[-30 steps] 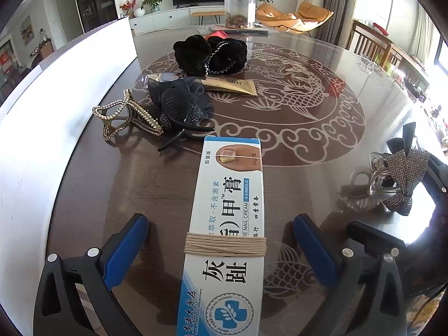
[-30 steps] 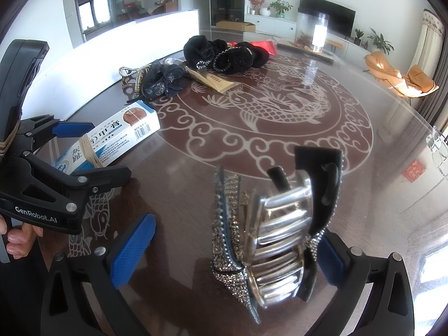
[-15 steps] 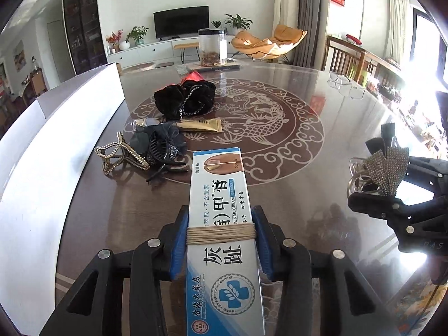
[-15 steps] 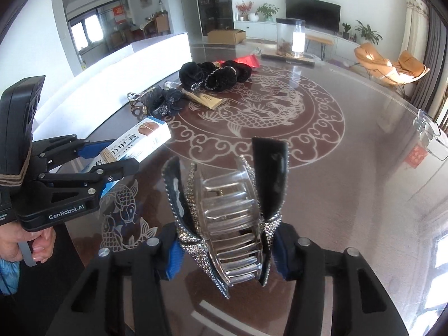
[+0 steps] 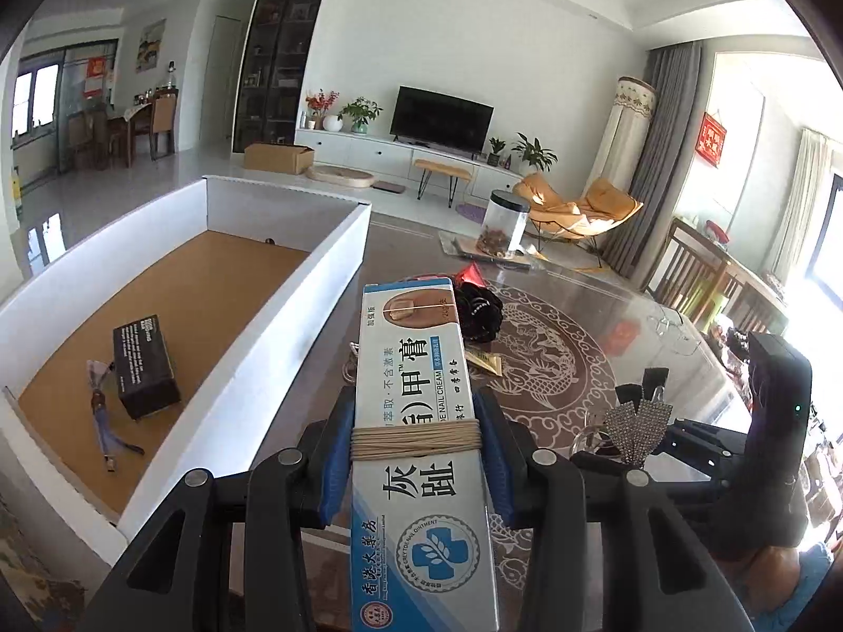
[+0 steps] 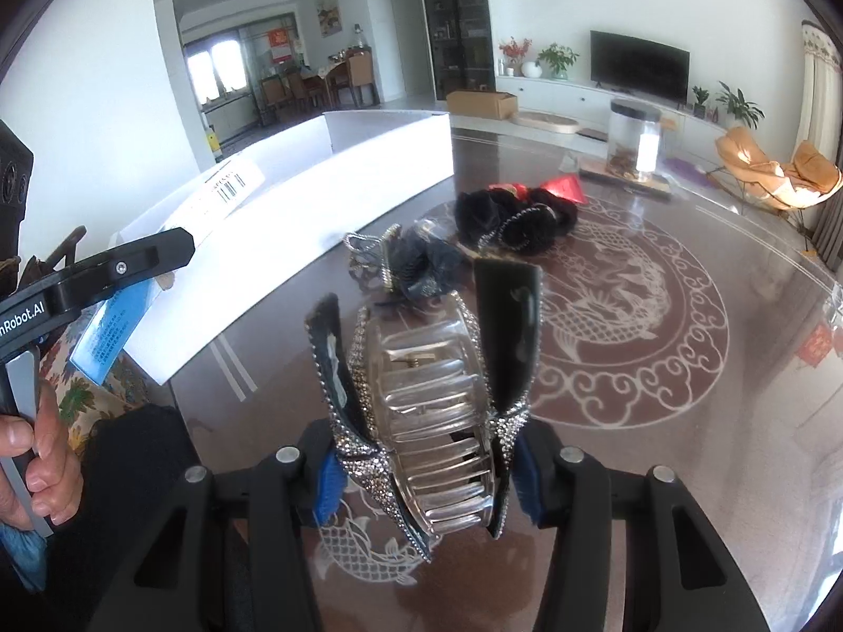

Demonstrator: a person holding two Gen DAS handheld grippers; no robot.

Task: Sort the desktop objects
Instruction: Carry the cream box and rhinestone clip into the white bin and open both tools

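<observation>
You hold a glossy printed cardboard carton (image 5: 416, 421), bound with matt beige cord (image 5: 415, 438). The clear plastic hair claw (image 6: 437, 411) carries glittering rhinestone trim and black cloth. The tabletop (image 6: 658, 368) is polished and reflective; the white box (image 5: 295, 316) is matt card with a brown floor. Far scrunchies (image 6: 506, 221) look plush.

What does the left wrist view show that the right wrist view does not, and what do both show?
Only the left wrist view shows the inside of the white box: a black carton and a tassel on its brown floor.

Only the right wrist view shows the clear teeth of the rhinestone hair claw, and a hand.

Both show the box, the claw, the black scrunchies, the nail cream box and the jar.
</observation>
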